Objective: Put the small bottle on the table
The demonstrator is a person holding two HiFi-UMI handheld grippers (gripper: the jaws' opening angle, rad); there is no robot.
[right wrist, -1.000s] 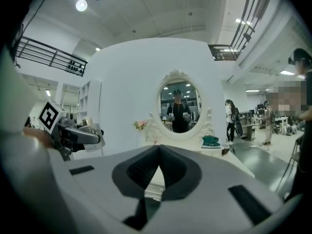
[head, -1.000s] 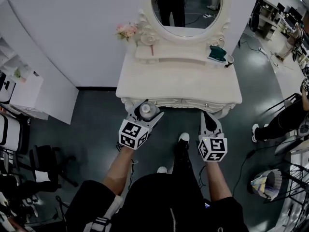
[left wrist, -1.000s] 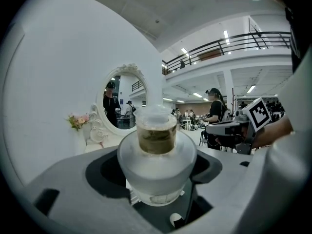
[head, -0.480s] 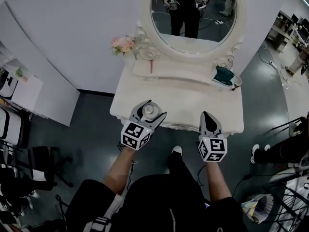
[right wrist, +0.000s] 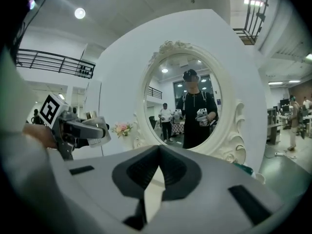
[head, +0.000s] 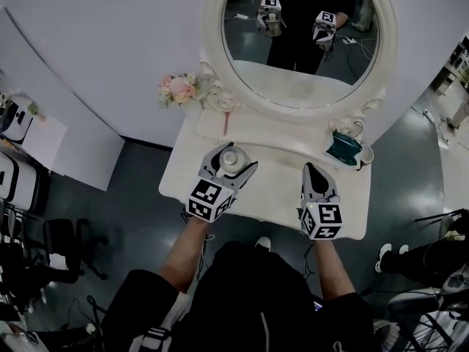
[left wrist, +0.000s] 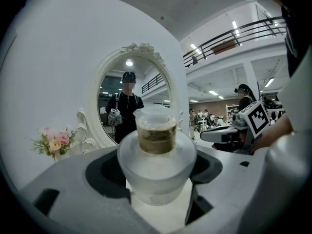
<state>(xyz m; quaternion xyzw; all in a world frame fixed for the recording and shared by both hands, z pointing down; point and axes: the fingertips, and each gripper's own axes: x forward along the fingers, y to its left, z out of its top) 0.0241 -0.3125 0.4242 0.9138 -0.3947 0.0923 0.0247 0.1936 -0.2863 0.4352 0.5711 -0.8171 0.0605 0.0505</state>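
Both grippers have advanced from the table's front edge to over its top. The left gripper [head: 229, 163] clamps the small frosted bottle [head: 231, 156] upright over the white dressing table [head: 278, 178]. Beside it, the right gripper [head: 314, 171] hovers with jaws pressed together, empty, before the oval mirror [head: 300, 79].

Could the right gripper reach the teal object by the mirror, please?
Probably yes: the right gripper, jaws shut and empty, is near the teal object with only bare table between.

left gripper [head: 230, 164] holds small bottle [head: 231, 156] (above table [head: 282, 191])
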